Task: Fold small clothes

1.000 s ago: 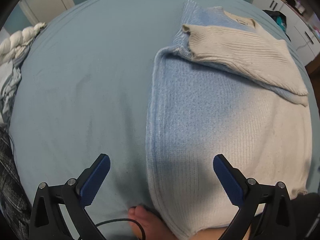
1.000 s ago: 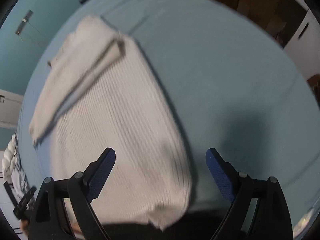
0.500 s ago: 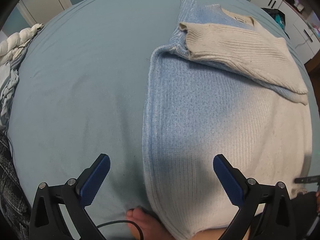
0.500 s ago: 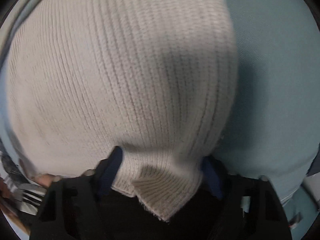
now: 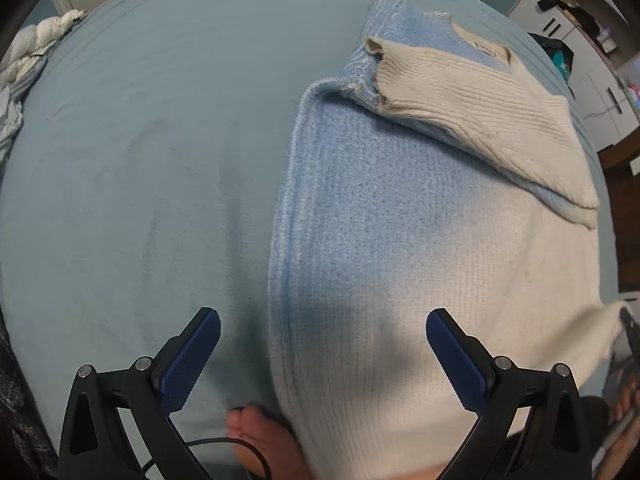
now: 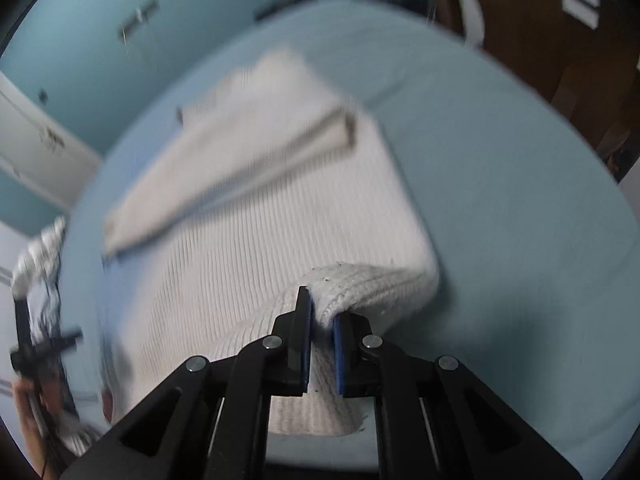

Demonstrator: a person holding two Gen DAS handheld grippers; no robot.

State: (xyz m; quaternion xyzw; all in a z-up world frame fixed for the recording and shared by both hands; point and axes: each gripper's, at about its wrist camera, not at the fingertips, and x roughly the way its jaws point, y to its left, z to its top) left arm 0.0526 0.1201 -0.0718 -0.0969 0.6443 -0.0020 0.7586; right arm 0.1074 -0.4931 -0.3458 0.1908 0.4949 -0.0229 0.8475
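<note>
Between the right gripper's [image 6: 321, 322] blue pads a bunched fold of the sweater's [image 5: 420, 248] hem is pinched; the jaws have just been closing and now stand nearly together, clamped on the knit. That pinched corner, the sweater's near right one, is lifted off the bed sheet [image 5: 140, 160] in a small hump, with the sheet bare to its right. Right wrist view is blurred past the pads, so finer detail of the cloth is lost. Left gripper [image 5: 322, 354] hangs over the sweater's near left edge, jaws wide apart, nothing between them: the left pad is over bare sheet, the right pad over the knit; whether either touches cannot be told. Sweater lies flat on the right half of the bed, blue-tinted along its left side, cream toward the right. One cream ribbed sleeve [image 5: 480, 108] is folded across the upper body, slanting toward the right edge. A bare foot [image 5: 264, 436] shows at the near edge of the bed, just beside the sweater's left hem. White braided bedding [image 5: 36, 52] is bunched at the far left corner. White cabinets [image 5: 592, 64] stand beyond the bed's right side.
</note>
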